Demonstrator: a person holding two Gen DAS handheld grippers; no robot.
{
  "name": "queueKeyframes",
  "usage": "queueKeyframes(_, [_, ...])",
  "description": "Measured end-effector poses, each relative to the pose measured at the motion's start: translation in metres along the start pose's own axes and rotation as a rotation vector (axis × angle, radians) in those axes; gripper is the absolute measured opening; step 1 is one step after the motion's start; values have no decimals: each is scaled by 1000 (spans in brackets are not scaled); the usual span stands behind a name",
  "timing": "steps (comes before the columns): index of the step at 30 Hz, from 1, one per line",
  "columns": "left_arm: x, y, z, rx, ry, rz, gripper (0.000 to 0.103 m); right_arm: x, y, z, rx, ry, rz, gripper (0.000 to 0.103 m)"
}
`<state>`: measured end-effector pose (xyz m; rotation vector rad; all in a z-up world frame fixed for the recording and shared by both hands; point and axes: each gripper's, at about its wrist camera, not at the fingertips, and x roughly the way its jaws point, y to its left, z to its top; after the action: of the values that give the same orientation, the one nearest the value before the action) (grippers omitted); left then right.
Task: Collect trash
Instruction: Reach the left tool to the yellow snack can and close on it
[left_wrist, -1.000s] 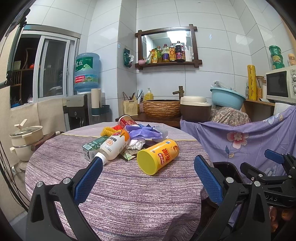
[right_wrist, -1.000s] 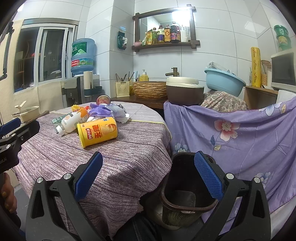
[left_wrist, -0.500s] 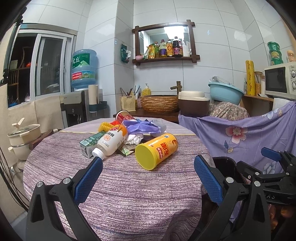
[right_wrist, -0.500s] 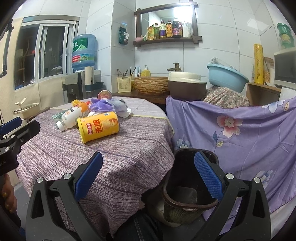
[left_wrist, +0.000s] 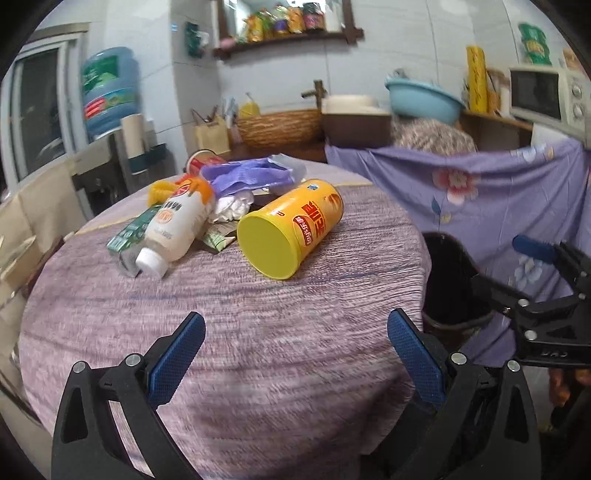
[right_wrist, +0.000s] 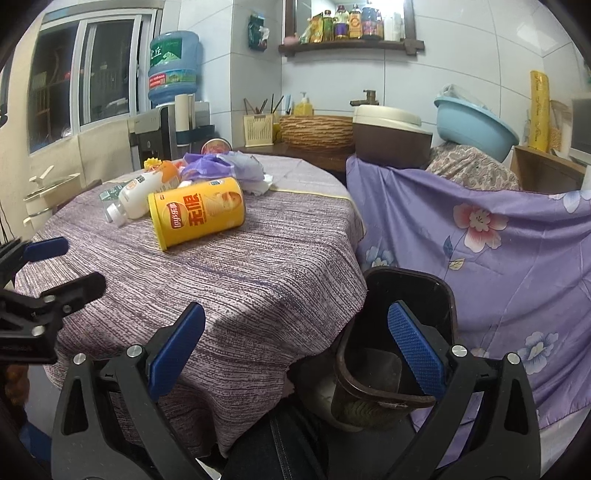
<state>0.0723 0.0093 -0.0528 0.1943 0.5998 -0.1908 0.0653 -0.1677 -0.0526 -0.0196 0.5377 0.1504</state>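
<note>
Progress: nothing collected yet, by the look of it; all trash lies on the table (right_wrist: 266, 266), and the bin holds no table trash that can be seen.

1. Bin (right_wrist: 391, 354), dark, on the floor just beside the table's right edge.
2. Chip can (left_wrist: 291, 227), yellow, on its side, nearest the bin, lid end toward the left camera.
3. Bottle (left_wrist: 173, 225), white, orange label, lying left of the can, farther from the bin.
4. Purple bag (left_wrist: 251, 175), crumpled, behind the can.
5. Green carton (left_wrist: 129, 232), red cup (left_wrist: 201, 160); farthest from the bin.

Left gripper (left_wrist: 295, 354): spread wide, empty, over the table.
Right gripper (right_wrist: 295, 354): spread wide, empty, at the bin's side.
</note>
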Motion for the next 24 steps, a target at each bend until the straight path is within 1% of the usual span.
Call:
queueKeyframes(2, [8, 4, 12, 33, 13, -14, 98, 6, -2, 3, -8, 9, 1, 98])
queueKeyframes(5, [24, 8, 44, 106, 50, -57, 98, 11, -4, 5, -6, 21, 12, 98])
queueKeyframes(6, [28, 8, 50, 119, 58, -66, 98, 14, -6, 6, -5, 27, 15, 98])
queueKeyframes(8, [45, 5, 72, 177, 100, -93, 98, 17, -7, 6, -4, 33, 14, 98])
queueKeyframes(10, [61, 3, 84, 225, 141, -100, 98, 19, -10, 6, -3, 41, 12, 98])
queueKeyframes(11, [74, 0, 91, 259, 183, -111, 98, 20, -11, 6, -3, 44, 11, 98])
queueKeyframes(14, [101, -5, 100, 295, 278, -161, 98, 23, -14, 4, 6, 58, 10, 98])
queueKeyframes(15, [111, -7, 102, 307, 323, -179, 98, 24, -15, 3, 8, 61, 9, 98])
queueKeyframes(16, [118, -8, 104, 321, 356, -184, 98, 25, -16, 3, 11, 64, 7, 98])
queueKeyframes(17, [126, -10, 106, 355, 383, -179, 98, 25, -17, 2, 15, 68, 6, 98])
queueKeyframes(20, [140, -18, 109, 433, 433, -164, 98, 27, -20, -1, 31, 81, 4, 98])
queueKeyframes(22, [148, -19, 111, 457, 464, -154, 98, 29, -22, -3, 44, 91, 8, 98])
queueKeyframes(24, [159, -19, 111, 471, 502, -148, 92, 30, -24, -5, 48, 94, 9, 98])
